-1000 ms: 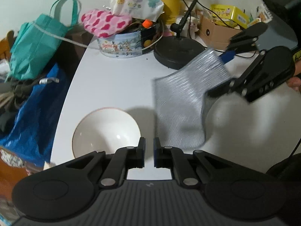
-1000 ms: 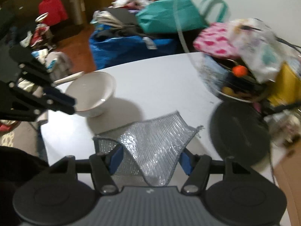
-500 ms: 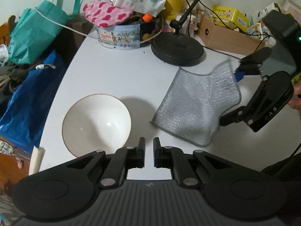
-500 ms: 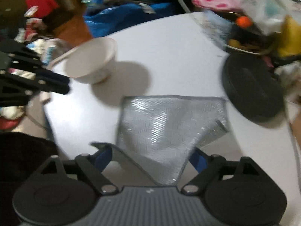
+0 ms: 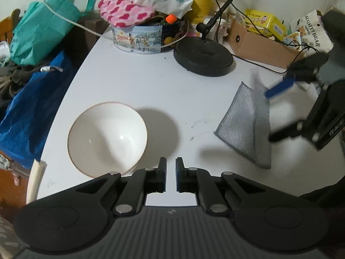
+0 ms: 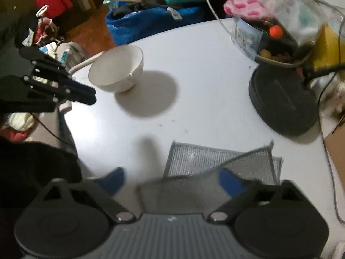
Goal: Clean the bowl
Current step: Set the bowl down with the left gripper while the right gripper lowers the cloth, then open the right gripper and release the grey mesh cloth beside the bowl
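Note:
A white bowl [image 5: 107, 138] stands upright and empty on the white table [image 5: 151, 90], near its left edge; it also shows in the right wrist view [image 6: 117, 71]. A silver mesh cloth [image 5: 245, 127] lies folded on the table at the right, and in the right wrist view [image 6: 217, 164] it sits between my right gripper's fingers. My right gripper [image 6: 172, 182] is wide open over the cloth, blurred, not gripping it. My left gripper [image 5: 171, 178] is shut and empty, just right of the bowl's near rim.
A black round lamp base [image 5: 203, 54] stands behind the cloth. A decorated tin [image 5: 140, 40] piled with bags sits at the back. A cardboard box [image 5: 258, 45] is at the back right. A blue bag [image 5: 25, 112] and a teal bag [image 5: 41, 28] hang off the table's left edge.
My right gripper opened and let go of the mesh cloth, which dropped folded onto the table at the right. The left gripper stayed shut by the bowl.

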Demonstrator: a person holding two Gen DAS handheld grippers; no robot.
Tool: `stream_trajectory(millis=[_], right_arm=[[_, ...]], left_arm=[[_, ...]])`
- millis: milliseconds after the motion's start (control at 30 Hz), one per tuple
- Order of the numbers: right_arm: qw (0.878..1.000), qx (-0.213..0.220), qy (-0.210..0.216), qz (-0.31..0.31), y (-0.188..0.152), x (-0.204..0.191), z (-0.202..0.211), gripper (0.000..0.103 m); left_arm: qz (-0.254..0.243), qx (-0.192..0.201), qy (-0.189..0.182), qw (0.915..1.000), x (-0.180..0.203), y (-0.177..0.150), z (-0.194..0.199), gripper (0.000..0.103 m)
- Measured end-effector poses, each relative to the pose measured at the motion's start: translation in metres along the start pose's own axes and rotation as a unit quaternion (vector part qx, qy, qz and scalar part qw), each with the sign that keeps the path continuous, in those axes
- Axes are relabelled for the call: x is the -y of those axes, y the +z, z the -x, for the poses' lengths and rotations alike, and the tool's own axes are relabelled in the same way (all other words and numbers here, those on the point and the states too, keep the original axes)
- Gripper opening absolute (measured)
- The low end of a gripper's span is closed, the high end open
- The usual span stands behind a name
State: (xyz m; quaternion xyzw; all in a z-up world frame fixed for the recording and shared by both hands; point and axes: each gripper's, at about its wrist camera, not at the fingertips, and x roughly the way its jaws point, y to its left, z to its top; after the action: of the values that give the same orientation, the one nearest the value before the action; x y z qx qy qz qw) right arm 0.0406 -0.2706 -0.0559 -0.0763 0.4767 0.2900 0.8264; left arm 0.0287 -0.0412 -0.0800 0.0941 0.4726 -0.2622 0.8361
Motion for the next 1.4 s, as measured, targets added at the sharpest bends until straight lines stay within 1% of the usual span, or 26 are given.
stream_trajectory(millis=[67, 100, 167, 200, 233, 267, 300, 367, 400, 467, 500, 533, 567, 600, 667, 767, 800, 867, 900, 967, 1033, 1067, 1100, 1167, 1267, 1400], right_arm=[[0.997, 0.074, 0.032, -0.017, 0.015, -0.002, 0.019, 0.094], [0.994, 0.097, 0.04, -0.019, 0.026, -0.002, 0.026, 0.094], [0.993, 0.118, 0.025, 0.011, 0.042, -0.007, 0.039, 0.095], [0.991, 0.126, 0.012, 0.035, 0.046, -0.01, 0.046, 0.097], [0.991, 0.125, -0.002, 0.057, 0.048, -0.011, 0.052, 0.098], [0.991, 0.115, -0.01, 0.064, 0.048, -0.009, 0.052, 0.098], [0.993, 0.094, -0.021, 0.061, 0.045, -0.002, 0.046, 0.098], [0.997, 0.049, -0.047, 0.033, 0.034, 0.017, 0.024, 0.098], [0.998, 0.031, -0.053, 0.014, 0.026, 0.025, 0.013, 0.095], [0.998, 0.002, -0.057, -0.025, 0.008, 0.043, -0.012, 0.086], [0.997, -0.008, -0.065, -0.036, 0.002, 0.05, -0.022, 0.078], [0.996, -0.017, -0.073, -0.043, -0.005, 0.057, -0.032, 0.068], [0.996, -0.023, -0.077, -0.044, -0.008, 0.062, -0.037, 0.063], [0.996, -0.025, -0.072, -0.048, -0.01, 0.067, -0.039, 0.06], [0.996, -0.031, -0.061, -0.056, -0.009, 0.08, -0.049, 0.061], [0.996, -0.047, -0.062, -0.039, -0.003, 0.092, -0.065, 0.064], [0.996, -0.06, -0.057, -0.036, -0.003, 0.094, -0.069, 0.066], [0.994, -0.098, -0.037, -0.033, -0.002, 0.1, -0.076, 0.066], [0.993, -0.115, -0.024, -0.024, -0.004, 0.097, -0.075, 0.066], [0.986, -0.164, -0.005, 0.006, -0.013, 0.085, -0.073, 0.068], [0.982, -0.187, 0.005, 0.009, -0.026, 0.076, -0.073, 0.069], [0.981, -0.192, 0.01, 0.004, -0.031, 0.073, -0.073, 0.073], [0.982, -0.188, 0.014, -0.008, -0.032, 0.071, -0.074, 0.077], [0.984, -0.173, 0.023, -0.037, -0.033, 0.065, -0.073, 0.077], [0.984, -0.135, 0.04, -0.11, -0.028, 0.058, -0.076, 0.077], [0.985, -0.071, 0.016, -0.156, -0.02, 0.037, -0.086, 0.078]], left_arm=[[0.007, 0.002, -0.003, 1.0, -0.001, 0.001, 0.0, 0.006], [0.008, -0.001, -0.003, 1.0, -0.001, 0.001, -0.001, 0.006], [0.001, -0.001, 0.003, 1.0, 0.0, 0.0, 0.0, 0.006], [0.001, 0.0, 0.003, 1.0, -0.001, 0.0, 0.001, 0.006], [0.004, 0.001, 0.003, 1.0, -0.002, 0.0, 0.001, 0.006], [0.01, 0.001, 0.003, 0.9999, -0.004, -0.001, 0.001, 0.006], [0.016, -0.001, 0.004, 0.9999, -0.006, -0.001, 0.0, 0.006], [0.027, -0.005, 0.007, 0.9996, -0.01, -0.003, -0.002, 0.006], [0.028, -0.007, 0.006, 0.9996, -0.01, -0.003, -0.002, 0.006], [0.028, -0.012, 0.002, 0.9995, -0.01, -0.005, -0.004, 0.006], [0.026, -0.013, 0.001, 0.9996, -0.01, -0.005, -0.005, 0.006], [0.023, -0.017, 0.0, 0.9996, -0.009, -0.005, -0.006, 0.006], [0.02, -0.019, -0.002, 0.9996, -0.008, -0.006, -0.007, 0.006], [0.019, -0.021, -0.003, 0.9996, -0.007, -0.006, -0.008, 0.006], [0.018, -0.023, -0.004, 0.9996, -0.006, -0.006, -0.009, 0.006], [0.018, -0.023, -0.004, 0.9996, -0.006, -0.006, -0.009, 0.006], [0.019, -0.023, -0.002, 0.9996, -0.007, -0.005, -0.008, 0.006], [0.023, -0.021, 0.001, 0.9995, -0.009, -0.005, -0.006, 0.006], [0.026, -0.02, 0.003, 0.9995, -0.01, -0.005, -0.006, 0.006], [0.037, -0.02, 0.005, 0.9991, -0.015, -0.007, -0.005, 0.006], [0.048, -0.022, 0.005, 0.9986, -0.018, -0.01, -0.006, 0.006], [0.051, -0.024, 0.003, 0.9984, -0.019, -0.011, -0.008, 0.006], [0.052, -0.026, 0.002, 0.9983, -0.019, -0.012, -0.009, 0.006], [0.047, -0.032, -0.002, 0.9984, -0.018, -0.012, -0.011, 0.006], [0.039, -0.029, -0.004, 0.9988, -0.017, -0.01, -0.01, 0.006], [0.041, -0.022, -0.003, 0.9989, -0.018, -0.007, -0.008, 0.006]])
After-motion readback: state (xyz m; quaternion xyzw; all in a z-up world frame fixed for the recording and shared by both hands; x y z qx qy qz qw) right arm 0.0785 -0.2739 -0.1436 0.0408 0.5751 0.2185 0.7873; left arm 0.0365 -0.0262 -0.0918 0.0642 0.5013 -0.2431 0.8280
